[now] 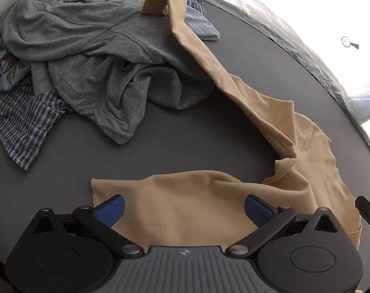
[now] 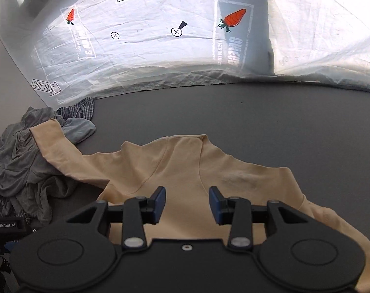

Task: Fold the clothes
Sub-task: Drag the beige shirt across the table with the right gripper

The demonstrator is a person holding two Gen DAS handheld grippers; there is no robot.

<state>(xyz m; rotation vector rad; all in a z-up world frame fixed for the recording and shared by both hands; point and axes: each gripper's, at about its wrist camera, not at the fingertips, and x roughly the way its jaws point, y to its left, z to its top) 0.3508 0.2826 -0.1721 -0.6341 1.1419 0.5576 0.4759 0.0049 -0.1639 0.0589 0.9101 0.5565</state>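
A tan long-sleeved shirt (image 1: 185, 195) lies loosely spread on the dark grey table (image 1: 148, 151). One of its sleeves (image 1: 175, 14) runs up over a heap of grey clothes (image 1: 92, 39). My left gripper (image 1: 185, 207) hovers over the shirt's near edge, jaws wide open and nothing between the blue pads (image 1: 111, 210). In the right wrist view the shirt (image 2: 185, 166) lies chest up with its collar pointing away. My right gripper (image 2: 187, 202) stands over the chest, open, with a clear gap between its pads and no cloth pinched.
A plaid garment (image 1: 21, 127) and a patterned cloth (image 1: 4, 73) lie under the grey heap (image 2: 21, 171) at the left. A light blue garment (image 2: 79, 129) sits behind it. A white sheet printed with carrots (image 2: 160, 48) hangs along the table's far edge.
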